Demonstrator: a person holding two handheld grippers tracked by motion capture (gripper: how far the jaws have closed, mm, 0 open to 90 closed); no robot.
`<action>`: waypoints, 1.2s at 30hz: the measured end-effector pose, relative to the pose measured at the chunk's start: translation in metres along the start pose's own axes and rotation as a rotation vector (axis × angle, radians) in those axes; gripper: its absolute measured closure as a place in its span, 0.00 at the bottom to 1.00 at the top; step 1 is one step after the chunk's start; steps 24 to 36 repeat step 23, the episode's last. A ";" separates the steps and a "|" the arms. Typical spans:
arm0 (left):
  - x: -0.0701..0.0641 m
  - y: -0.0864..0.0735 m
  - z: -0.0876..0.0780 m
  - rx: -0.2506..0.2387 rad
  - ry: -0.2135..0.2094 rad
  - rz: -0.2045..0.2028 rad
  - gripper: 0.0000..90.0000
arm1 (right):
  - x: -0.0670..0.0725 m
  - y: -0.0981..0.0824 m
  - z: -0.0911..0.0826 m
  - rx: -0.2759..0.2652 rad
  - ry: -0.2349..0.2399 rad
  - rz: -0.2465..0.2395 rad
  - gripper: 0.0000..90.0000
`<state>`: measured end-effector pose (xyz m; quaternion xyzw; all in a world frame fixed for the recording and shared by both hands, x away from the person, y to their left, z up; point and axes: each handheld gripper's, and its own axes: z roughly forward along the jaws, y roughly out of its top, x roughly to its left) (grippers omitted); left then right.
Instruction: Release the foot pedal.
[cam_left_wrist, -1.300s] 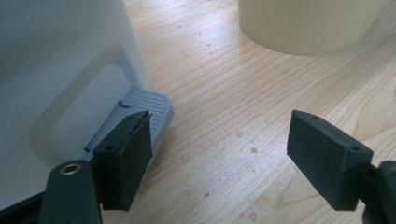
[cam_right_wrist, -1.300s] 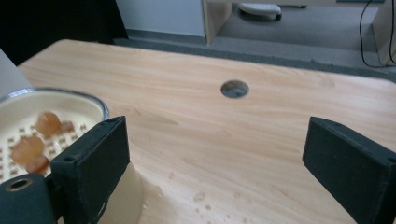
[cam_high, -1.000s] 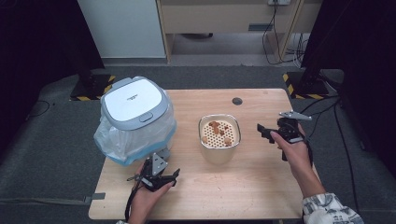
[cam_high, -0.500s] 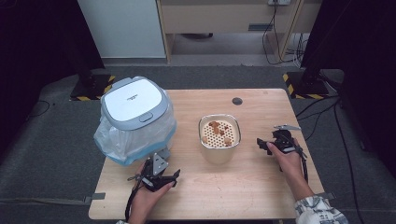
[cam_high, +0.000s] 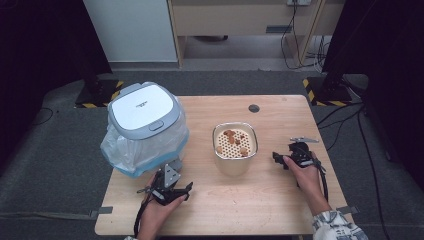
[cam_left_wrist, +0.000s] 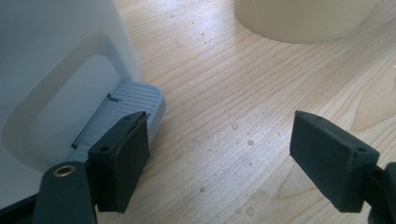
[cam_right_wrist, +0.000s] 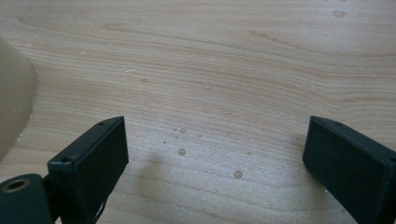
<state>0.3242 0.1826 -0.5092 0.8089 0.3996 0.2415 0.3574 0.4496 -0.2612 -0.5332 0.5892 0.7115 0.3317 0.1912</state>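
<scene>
Both jaws spread, empty: left gripper (cam_high: 167, 189) lower left by bin pedal (cam_left_wrist: 122, 109), right gripper (cam_high: 295, 156) right of strainer pot (cam_high: 235, 148), seemingly staged.

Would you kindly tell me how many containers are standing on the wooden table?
2: a white lidded bin lined with a plastic bag at the left, and a cream tub with a perforated insert at the centre.

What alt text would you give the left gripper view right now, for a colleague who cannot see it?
The left gripper has its two black jaws open over a wooden table speckled with small droplets, holding nothing. The left jaw sits just in front of the grey pedal at the base of a white bin, and the rounded bottom of a cream container shows at top right.
</scene>
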 end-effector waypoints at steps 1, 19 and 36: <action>0.000 0.000 0.000 0.000 0.000 0.000 0.21 | 0.000 0.000 0.000 -0.003 -0.003 -0.005 0.08; 0.000 0.000 0.001 0.007 -0.002 0.000 0.21 | 0.015 -0.009 0.003 -0.012 -0.081 -0.094 0.04; 0.000 0.000 0.000 0.004 0.005 0.007 0.21 | 0.016 -0.012 0.001 -0.013 -0.083 -0.094 0.04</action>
